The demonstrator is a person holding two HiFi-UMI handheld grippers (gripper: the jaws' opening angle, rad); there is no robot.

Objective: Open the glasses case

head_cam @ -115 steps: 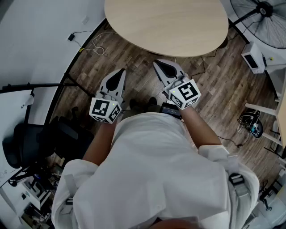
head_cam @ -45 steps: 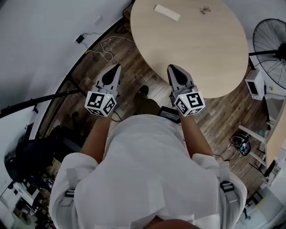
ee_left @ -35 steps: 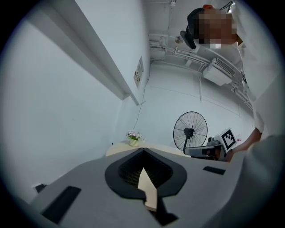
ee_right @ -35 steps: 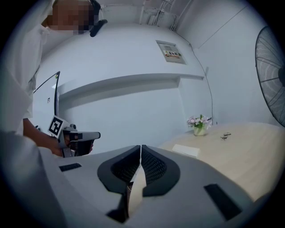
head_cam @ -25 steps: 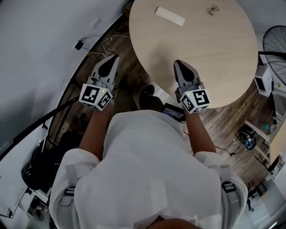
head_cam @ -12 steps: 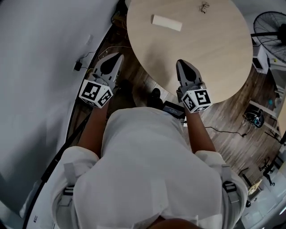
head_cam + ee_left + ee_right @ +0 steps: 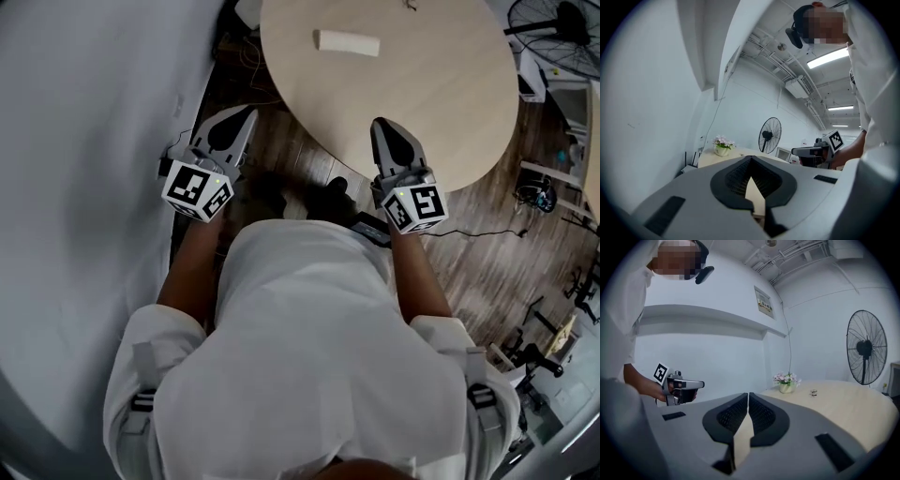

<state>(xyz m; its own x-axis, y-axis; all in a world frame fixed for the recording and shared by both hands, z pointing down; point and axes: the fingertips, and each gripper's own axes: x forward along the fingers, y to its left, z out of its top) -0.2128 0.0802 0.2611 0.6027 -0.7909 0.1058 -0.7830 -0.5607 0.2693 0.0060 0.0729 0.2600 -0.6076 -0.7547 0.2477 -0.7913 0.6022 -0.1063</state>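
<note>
Glasses case point(image 7: 347, 42): one, pale cream, oblong with rounded ends, shut, lying flat and alone on the far left part of the round, light wood desk point(image 7: 441, 103), its long side running roughly across the head view; no seam, hinge or clasp can be made out at this size. Left hand-held gripper point(image 7: 247, 113): held above the dark plank floor point(image 7: 309, 155) just off the desk's near left edge, well apart from the case; in the left gripper view its jaws meet at the tips with nothing between them, leaving only a small pointed gap behind the tips. Right hand-held gripper point(image 7: 379, 123): held over the desk's near edge, likewise well apart from the case; in the right gripper view its jaws are drawn in to a thin slit, nothing gripped. Marker cubes: one at the rear of each gripper, black and white squares, left point(image 7: 197, 190), right point(image 7: 415, 208). Flower pot point(image 7: 787, 383): small, pale blooms, on the far side of the desk. Fan point(image 7: 866, 347): black, on a stand, beyond the desk. Person point(image 7: 319, 356): white top, bare forearms, standing at the desk's near edge
</note>
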